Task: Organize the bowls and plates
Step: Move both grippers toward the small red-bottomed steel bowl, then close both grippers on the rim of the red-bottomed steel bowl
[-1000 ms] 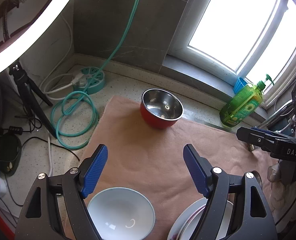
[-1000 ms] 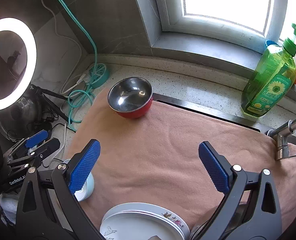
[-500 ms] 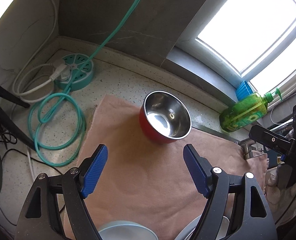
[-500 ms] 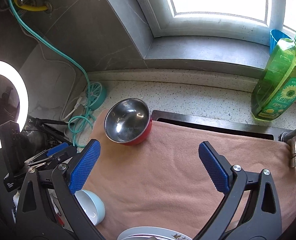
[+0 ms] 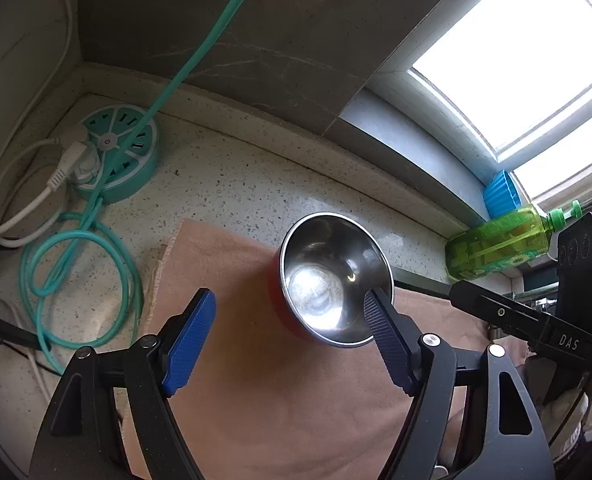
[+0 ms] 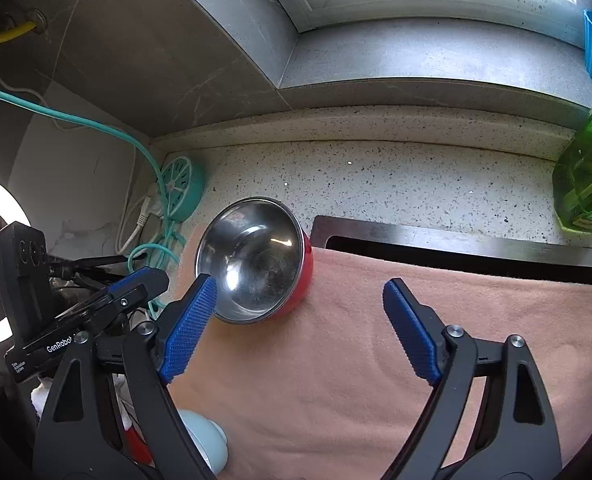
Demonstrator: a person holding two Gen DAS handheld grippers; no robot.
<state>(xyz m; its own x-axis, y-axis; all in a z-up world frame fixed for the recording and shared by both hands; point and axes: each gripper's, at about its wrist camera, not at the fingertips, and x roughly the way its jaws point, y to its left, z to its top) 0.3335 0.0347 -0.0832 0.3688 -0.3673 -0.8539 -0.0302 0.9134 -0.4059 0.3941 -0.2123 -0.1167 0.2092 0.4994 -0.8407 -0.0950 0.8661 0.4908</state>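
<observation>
A red bowl with a steel inside (image 5: 329, 280) stands at the far left of the pink cloth (image 5: 288, 400); it also shows in the right wrist view (image 6: 256, 258). My left gripper (image 5: 290, 326) is open and empty, just short of the bowl, its right pad in front of the bowl's near rim. My right gripper (image 6: 299, 318) is open and empty, its left pad by the bowl's near left rim. A pale blue bowl (image 6: 208, 444) lies at the cloth's near left edge. The plates are out of view.
A teal socket hub (image 5: 116, 160) and coiled teal cable (image 5: 80, 272) lie left of the cloth on the speckled counter. A green soap bottle (image 5: 499, 242) stands at the right by the window sill. A sink slot (image 6: 455, 252) runs behind the cloth.
Both grippers have moved forward toward the red bowl, which now looms close. The plates and the pale blue bowl have dropped out of the left wrist view.
</observation>
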